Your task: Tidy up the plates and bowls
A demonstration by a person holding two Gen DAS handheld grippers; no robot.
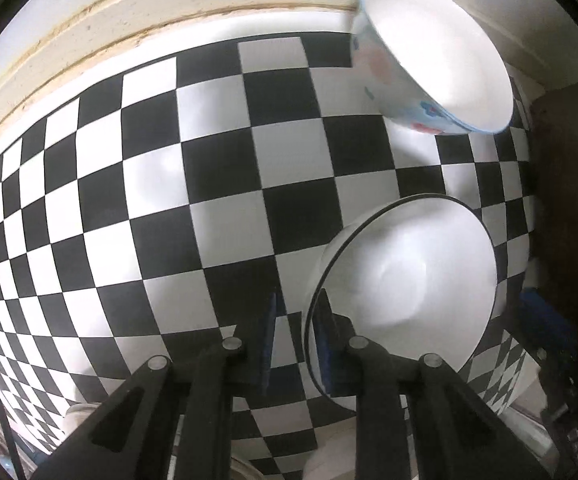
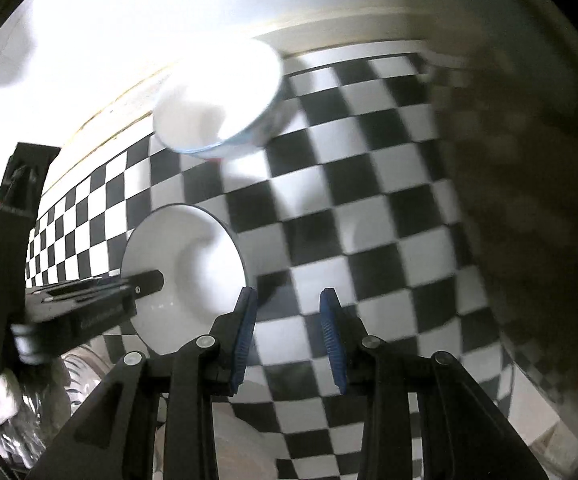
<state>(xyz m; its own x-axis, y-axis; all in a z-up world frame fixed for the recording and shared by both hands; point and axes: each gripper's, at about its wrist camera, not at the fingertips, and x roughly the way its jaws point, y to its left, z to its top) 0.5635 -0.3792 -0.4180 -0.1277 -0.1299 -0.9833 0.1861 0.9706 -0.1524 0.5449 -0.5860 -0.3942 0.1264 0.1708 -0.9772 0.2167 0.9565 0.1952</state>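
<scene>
Right wrist: checkered surface (image 2: 369, 216), bare squares.

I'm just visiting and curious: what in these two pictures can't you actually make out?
- Right wrist view, right side: brown mass, too blurred to identify.
- Right wrist view, lower left: glassy items, cut off by the edge and partly covered by the left gripper.
- Right wrist view: floral bowl, pattern washed out by glare.
- Left wrist view: black-rimmed bowl, underside hidden by its own wall; resting or lifted, unclear.
</scene>
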